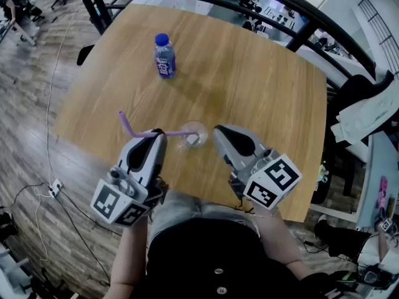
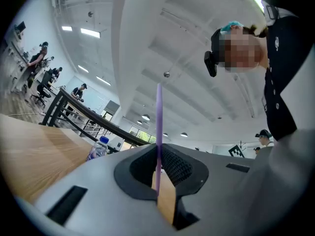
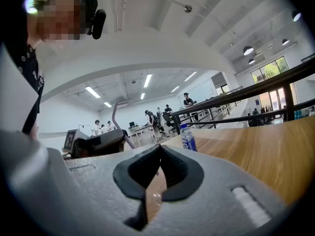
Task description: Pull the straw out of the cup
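**Straw clamped in the left hand-held gripper, lying level next to the cup**

Head view: A wooden table (image 1: 262, 86) carries a small bottle (image 1: 164, 56) with a blue cap on the far side. A clear cup (image 1: 194, 137) stands near the front edge. The left hand-held gripper (image 1: 159, 132) is clenched on the purple straw (image 1: 177, 132). The straw lies almost level. Its long part runs from the jaws to the right and ends at the mouth of the cup. Its short bent end points up and to the left beyond the gripper. I cannot tell if the tip is inside the cup or only above it. The right hand-held gripper (image 1: 217, 129) is just beside the cup, on its right side. Whether it touches the cup is not clear here.

Left gripper view: The two dark pads press on the straw, which rises straight up between them. The bottle stands on the table at the left, with a black railing (image 2: 84, 112) behind it.

Right gripper view: The jaws are together at their tips, and nothing is seen held there. In the narrow gap under the tips the table shows, with a small clear shine that I cannot identify. The bottle stands ahead on the table. At the left, the left hand-held gripper is seen with the bent end of the straw above it.
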Tool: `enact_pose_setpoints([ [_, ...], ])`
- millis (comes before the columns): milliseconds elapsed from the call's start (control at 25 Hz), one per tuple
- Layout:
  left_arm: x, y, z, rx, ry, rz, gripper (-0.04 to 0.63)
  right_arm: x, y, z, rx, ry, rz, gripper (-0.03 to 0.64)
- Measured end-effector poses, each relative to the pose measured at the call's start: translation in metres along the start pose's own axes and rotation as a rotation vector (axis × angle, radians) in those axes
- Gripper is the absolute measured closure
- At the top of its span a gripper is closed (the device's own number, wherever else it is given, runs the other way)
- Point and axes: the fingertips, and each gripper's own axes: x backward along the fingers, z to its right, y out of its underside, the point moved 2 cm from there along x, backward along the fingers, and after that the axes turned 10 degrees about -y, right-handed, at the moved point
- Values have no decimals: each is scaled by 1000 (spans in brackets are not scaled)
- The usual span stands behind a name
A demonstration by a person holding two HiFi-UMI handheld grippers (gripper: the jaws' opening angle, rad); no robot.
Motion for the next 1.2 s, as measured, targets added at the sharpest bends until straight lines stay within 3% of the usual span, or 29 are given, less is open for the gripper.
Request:
enact_pose_setpoints([
  [240, 11, 0, 0, 36, -27, 10, 555, -1, 6, -2, -29, -11, -12, 618],
  [520, 26, 14, -16, 73, -140, -10, 555, 0, 9, -5, -45, -20, -9, 618],
  [1200, 24, 19, -12, 96, -138, -16, 557, -3, 16, -10, -56, -56, -45, 618],
])
